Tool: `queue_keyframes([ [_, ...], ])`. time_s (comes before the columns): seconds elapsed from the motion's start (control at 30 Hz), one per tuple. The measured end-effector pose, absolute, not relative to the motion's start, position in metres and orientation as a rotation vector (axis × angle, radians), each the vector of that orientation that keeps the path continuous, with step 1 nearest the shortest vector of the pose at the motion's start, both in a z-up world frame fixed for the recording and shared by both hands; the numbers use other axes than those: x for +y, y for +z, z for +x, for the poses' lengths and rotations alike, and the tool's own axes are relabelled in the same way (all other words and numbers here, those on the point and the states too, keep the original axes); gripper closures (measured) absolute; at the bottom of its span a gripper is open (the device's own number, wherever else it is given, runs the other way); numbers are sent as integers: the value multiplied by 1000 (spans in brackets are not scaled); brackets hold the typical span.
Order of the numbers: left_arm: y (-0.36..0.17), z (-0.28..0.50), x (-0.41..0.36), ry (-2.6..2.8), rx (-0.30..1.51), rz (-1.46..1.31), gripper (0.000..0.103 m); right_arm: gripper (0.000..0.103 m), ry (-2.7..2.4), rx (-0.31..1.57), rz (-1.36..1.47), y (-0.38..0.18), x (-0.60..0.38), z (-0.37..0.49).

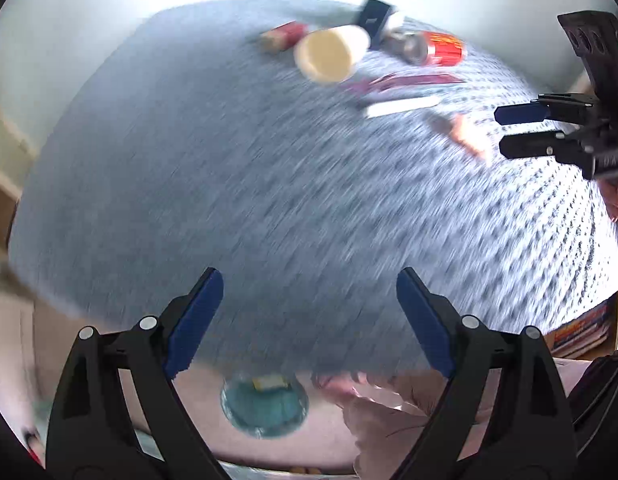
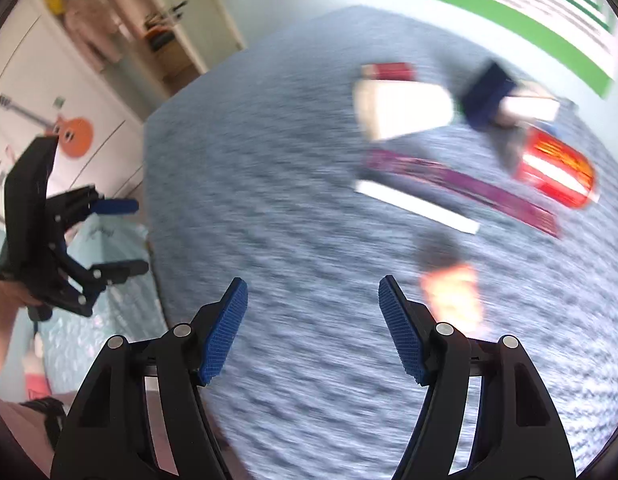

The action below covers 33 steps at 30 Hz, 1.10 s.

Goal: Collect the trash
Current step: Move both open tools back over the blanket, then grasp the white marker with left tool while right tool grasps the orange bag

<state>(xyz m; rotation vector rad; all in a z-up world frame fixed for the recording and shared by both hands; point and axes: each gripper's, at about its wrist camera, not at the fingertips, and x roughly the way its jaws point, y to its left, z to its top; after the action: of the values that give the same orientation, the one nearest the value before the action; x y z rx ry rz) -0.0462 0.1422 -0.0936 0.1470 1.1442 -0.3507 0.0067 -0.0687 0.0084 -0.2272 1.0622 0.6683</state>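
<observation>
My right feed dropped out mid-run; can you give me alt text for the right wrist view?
Blurred by motion, the right gripper hangs open and empty over a grey-blue patterned surface. Ahead lie a tipped paper cup, a red can, a purple wrapper and a white strip; the left gripper is at left.

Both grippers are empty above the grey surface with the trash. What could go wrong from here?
1. The white paper cup lies on its side against the dark blue box; a careless pinch may crush it or push it away.
2. The red drink can also lies sideways and may roll.
3. The thin white strip lies flat, so an open right hand-held gripper may slide over it.
</observation>
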Motion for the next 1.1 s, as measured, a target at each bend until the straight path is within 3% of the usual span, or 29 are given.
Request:
queue_keyframes([
  [0.47,-114,59,12,-621,1169,402,21,36,591,1087,-191,-31,-141,30],
  [0.6,-131,78,-3,-670,1208,445,31,36,581,1086,-212,-40,-139,35],
  [0.77,-143,97,-10,-706,1225,460,32,37,588,1098,-241,-49,-135,41],
  [0.93,-157,109,-17,-750,1245,495,55,39,607,1106,-231,-57,-128,50],
  [1.07,-164,115,-19,-766,1250,465,55,40,611,1114,-244,-63,-119,60],
  [1.1,-164,113,-18,-769,1246,467,55,45,612,1118,-251,-65,-116,62],
])
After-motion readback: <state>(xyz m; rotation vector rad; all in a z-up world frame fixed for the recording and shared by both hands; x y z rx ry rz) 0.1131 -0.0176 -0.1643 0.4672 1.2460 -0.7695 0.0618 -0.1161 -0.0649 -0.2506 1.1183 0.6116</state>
